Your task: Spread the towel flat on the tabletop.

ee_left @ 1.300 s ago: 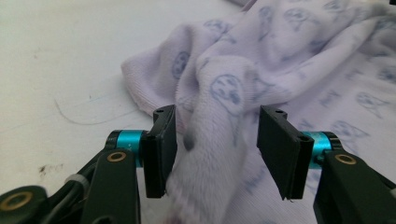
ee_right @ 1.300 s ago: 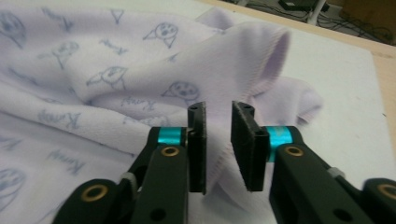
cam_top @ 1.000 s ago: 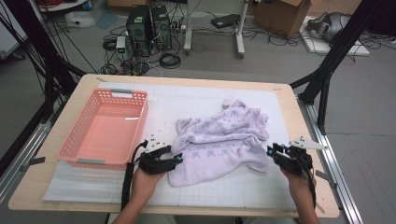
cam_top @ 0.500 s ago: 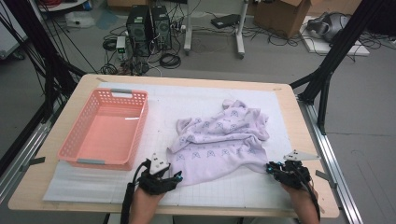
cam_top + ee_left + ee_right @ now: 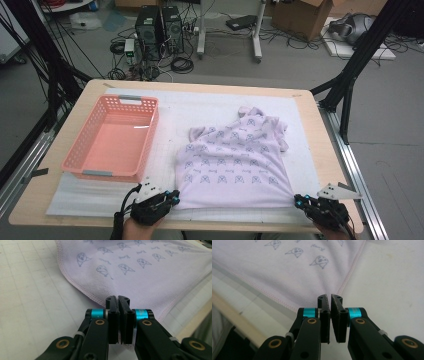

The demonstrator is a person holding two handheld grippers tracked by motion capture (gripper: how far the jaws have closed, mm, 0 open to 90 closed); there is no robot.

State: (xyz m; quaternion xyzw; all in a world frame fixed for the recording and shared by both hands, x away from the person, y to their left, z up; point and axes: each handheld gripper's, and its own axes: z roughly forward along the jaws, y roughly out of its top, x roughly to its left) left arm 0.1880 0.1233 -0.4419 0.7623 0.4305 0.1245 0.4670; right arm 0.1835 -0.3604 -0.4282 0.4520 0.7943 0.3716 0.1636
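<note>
A lilac towel (image 5: 235, 160) printed with small blue figures lies spread on the white mat, far part still rumpled. My left gripper (image 5: 175, 196) is at the towel's near left corner. Its jaws have just been closing and now pinch the hemmed corner (image 5: 110, 293) between them, left gripper (image 5: 117, 298) shut. My right gripper (image 5: 297, 200) is at the near right corner. Its jaws have likewise just closed on that corner of the towel (image 5: 287, 270), right gripper (image 5: 330, 297) shut. The near hem runs taut between the two grippers.
A pink plastic basket (image 5: 150, 140) stands empty to the left of the towel. The wooden table's near edge (image 5: 240, 227) lies just behind both grippers. A white gridded mat (image 5: 200, 107) covers most of the table.
Both grippers have drawn back toward the near edge and apart, closing on the towel's near corners. The crumpled towel has been pulled flatter, its near hem now straight.
</note>
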